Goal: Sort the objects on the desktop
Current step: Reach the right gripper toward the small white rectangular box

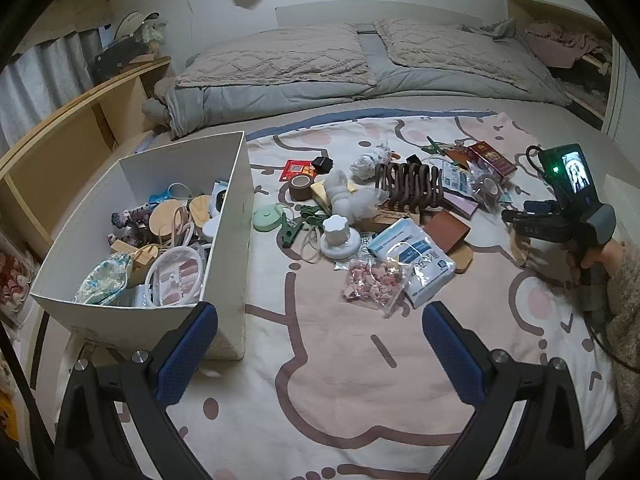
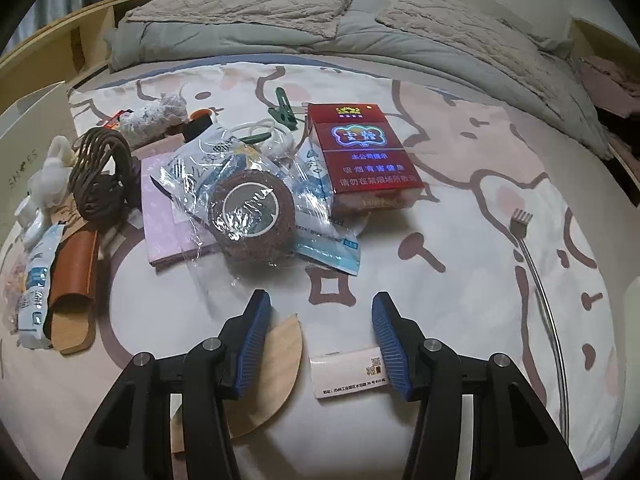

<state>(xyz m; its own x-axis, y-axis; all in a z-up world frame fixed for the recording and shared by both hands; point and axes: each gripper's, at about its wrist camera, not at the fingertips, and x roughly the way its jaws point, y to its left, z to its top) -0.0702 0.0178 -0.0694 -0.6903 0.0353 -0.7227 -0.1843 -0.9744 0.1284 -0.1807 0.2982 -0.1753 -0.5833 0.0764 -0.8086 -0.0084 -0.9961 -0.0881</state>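
**Both tools spread over the clutter, nothing picked up**

Left wrist view: the left gripper [image 1: 320,312] hangs over the cartoon-print blanket [image 1: 340,380], its blue pads far apart with only bare cloth between them. Just beyond its left finger stands the white box [image 1: 224,208], already filled with small items. Ahead of the tool lies the unsorted heap: a white knob-shaped piece [image 1: 334,236], then a bag of pink bits [image 1: 372,280] and a mask packet [image 1: 416,264] nearest the right finger, with a brown hair claw [image 1: 408,188] farther ahead. Far off to the right, a hand [image 1: 596,260] grips the handle of the other tool.

Right wrist view: the right gripper [image 2: 320,298] points down at the blanket, its pads parted and pinching nothing. Well off to its left lies a brown leather sleeve [image 2: 74,276]. A wooden leaf-shaped piece [image 2: 280,360] sits partly under the left finger. Ahead of the tool a wrapped brown tape roll [image 2: 250,216] rests on a pink notebook [image 2: 164,216], with a red cigarette pack [image 2: 364,160] beyond and to the right. A small white carton [image 2: 348,372] lies under the right finger, and a thin metal rake [image 2: 536,264] lies farther right.
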